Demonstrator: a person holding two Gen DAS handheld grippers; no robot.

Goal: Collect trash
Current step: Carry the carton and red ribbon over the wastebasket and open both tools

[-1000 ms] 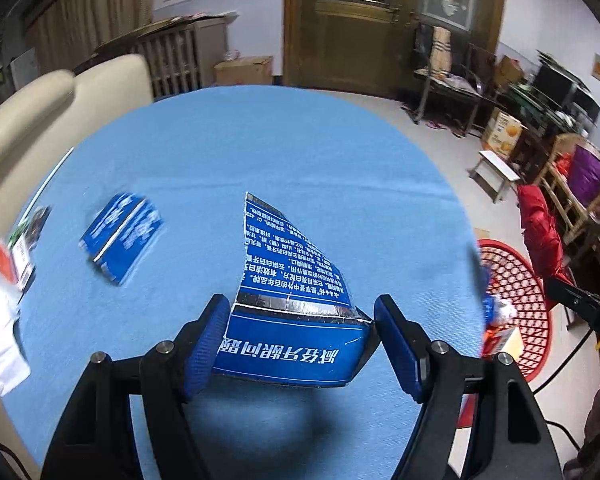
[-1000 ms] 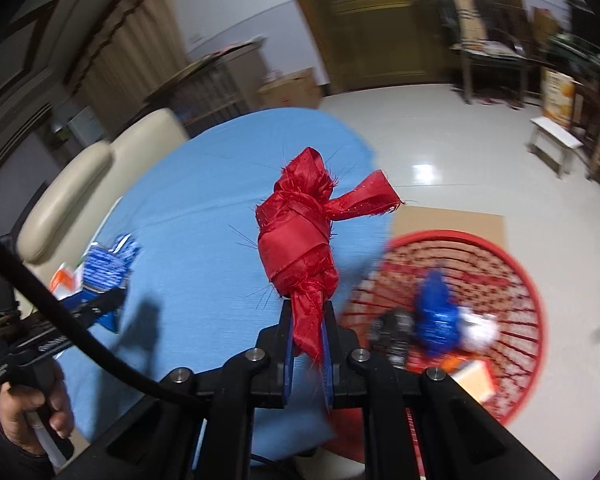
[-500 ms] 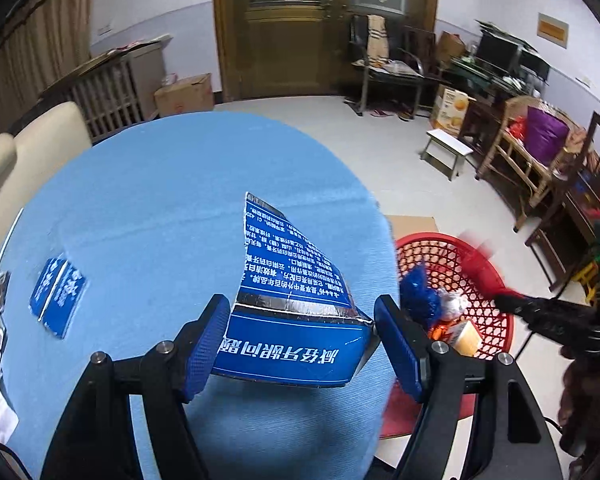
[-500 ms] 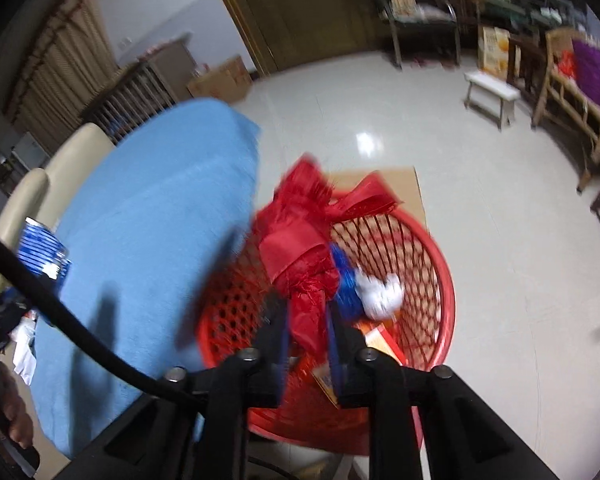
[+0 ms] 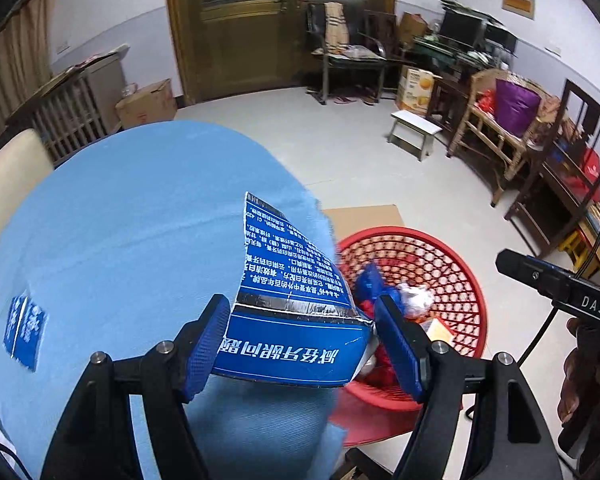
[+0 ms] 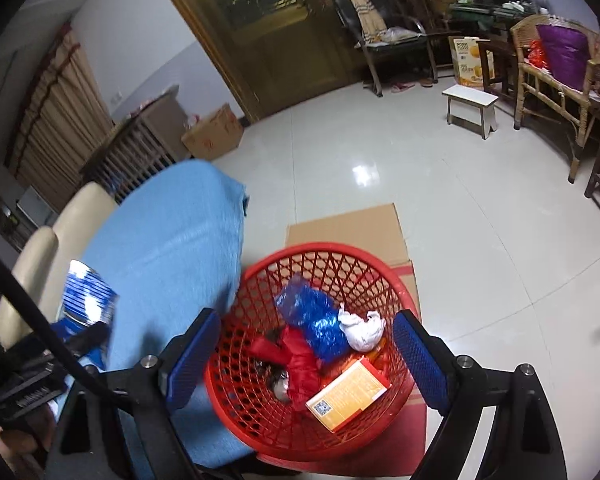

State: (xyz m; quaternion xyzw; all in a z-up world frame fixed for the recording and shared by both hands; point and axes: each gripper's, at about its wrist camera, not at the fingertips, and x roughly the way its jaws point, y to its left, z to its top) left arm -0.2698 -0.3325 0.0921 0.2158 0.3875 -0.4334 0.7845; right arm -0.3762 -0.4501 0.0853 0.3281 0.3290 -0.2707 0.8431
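Note:
My left gripper [image 5: 300,350] is shut on a blue carton [image 5: 292,312] with white print, its blue pads on the carton's two sides. It hangs over the blue table [image 5: 120,240] at the edge beside the red basket [image 5: 452,264]. The same carton [image 6: 88,294] shows at the left of the right wrist view. My right gripper [image 6: 306,360] hovers above the red basket [image 6: 332,250], its jaws opening wide with nothing between them. A red cloth bundle [image 6: 298,364] lies loose in the basket below.
The basket also holds a blue foil bag [image 6: 316,320], a white paper wad [image 6: 362,330] and an orange box [image 6: 348,394]. It stands on a cardboard sheet [image 6: 348,224]. A blue packet [image 5: 24,328] lies on the table's left. A cream chair [image 6: 60,240] flanks the table.
My right gripper swung from above the table to over the basket and opened; the red cloth bundle dropped in. My left gripper carried the carton rightward to the table edge.

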